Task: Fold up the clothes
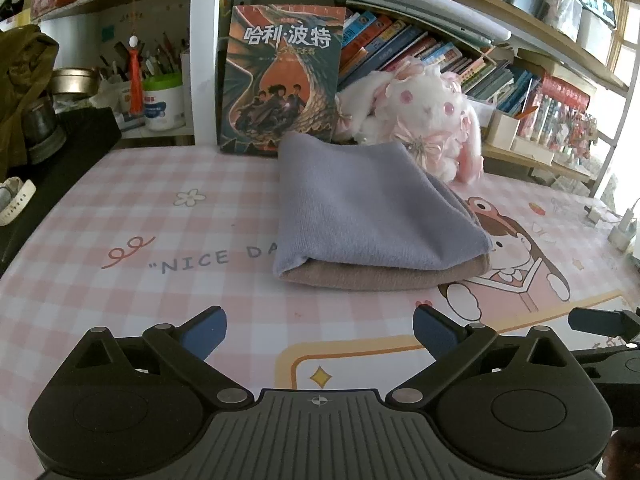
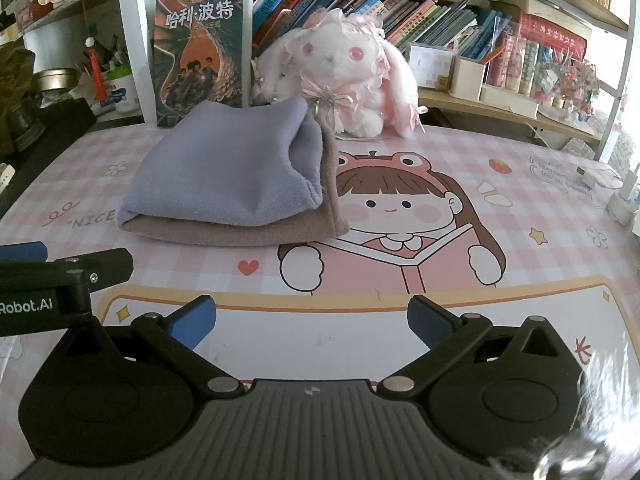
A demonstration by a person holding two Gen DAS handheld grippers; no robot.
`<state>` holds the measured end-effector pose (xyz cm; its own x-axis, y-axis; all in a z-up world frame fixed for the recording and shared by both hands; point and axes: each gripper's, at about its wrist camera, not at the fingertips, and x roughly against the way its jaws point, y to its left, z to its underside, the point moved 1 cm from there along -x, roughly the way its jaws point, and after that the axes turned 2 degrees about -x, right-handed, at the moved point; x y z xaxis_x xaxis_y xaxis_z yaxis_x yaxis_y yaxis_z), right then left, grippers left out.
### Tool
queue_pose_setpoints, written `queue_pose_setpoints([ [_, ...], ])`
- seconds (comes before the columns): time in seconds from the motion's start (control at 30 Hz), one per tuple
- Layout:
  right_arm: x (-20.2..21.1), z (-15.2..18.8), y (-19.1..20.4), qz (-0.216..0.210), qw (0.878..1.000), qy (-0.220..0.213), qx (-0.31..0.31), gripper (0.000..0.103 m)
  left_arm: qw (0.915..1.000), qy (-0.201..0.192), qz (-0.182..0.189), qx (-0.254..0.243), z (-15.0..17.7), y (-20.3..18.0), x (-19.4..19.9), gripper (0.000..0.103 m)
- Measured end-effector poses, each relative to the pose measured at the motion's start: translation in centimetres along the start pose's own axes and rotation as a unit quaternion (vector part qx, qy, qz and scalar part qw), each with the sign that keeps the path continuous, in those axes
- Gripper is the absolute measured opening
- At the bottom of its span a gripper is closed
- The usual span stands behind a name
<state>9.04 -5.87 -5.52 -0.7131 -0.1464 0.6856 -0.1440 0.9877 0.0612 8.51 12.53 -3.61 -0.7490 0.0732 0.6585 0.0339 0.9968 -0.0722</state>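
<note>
Pink checked mat (image 2: 400,160) across the whole desk, printed with a cartoon girl reading a book and the words "NICE DA…" running under the cloth. Behind it, white shelving packed with leaning books (image 2: 360,4), a big paperback (image 2: 200,48) stood upright against the shelf post, and a white and pink plush rabbit (image 2: 340,76) sitting just right of it. Far left there's a pen pot (image 1: 162,100), a metal bowl (image 1: 74,80) and a red tassel (image 1: 135,76) hanging down; a white charger (image 2: 624,196) sits at the far right edge. Now the cloth (image 2: 224,184): folded, lying flat on the mat left of the cartoon girl, its far end touching or nearly touching the paperback and the rabbit. Lilac layer on top, tan layer underneath, tan peeking out along the near and right edges. Its long axis runs near to far, slanting a little right as it goes back; the closed fold faces left, the open mouth faces right. Left gripper (image 1: 320,328) low at the near edge, blue fingers (image 1: 204,330) spread wide, nothing between them, well short of the cloth. Right gripper (image 2: 312,320) beside it, fingers (image 2: 192,320) spread too, empty, over the yellow-bordered panel of the mat.
</note>
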Motion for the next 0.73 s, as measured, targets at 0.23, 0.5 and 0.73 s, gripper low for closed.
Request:
queue_pose_setpoints([
  [0.23,-0.02,-0.05,-0.08,-0.001,1.0,-0.001,-0.002,0.103,1.0,-0.002,-0.001,0.001,0.02,0.07,-0.04,0.101],
  [0.5,0.01,-0.13,-0.14,0.001,1.0,0.002,-0.004,0.103,0.9999,-0.009,-0.006,-0.004,0.07,-0.06,0.15,0.101],
  [0.73,-0.04,-0.14,-0.15,0.002,1.0,0.003,-0.007,0.103,0.9998,-0.017,-0.01,0.0,0.24,0.0,0.4,0.101],
])
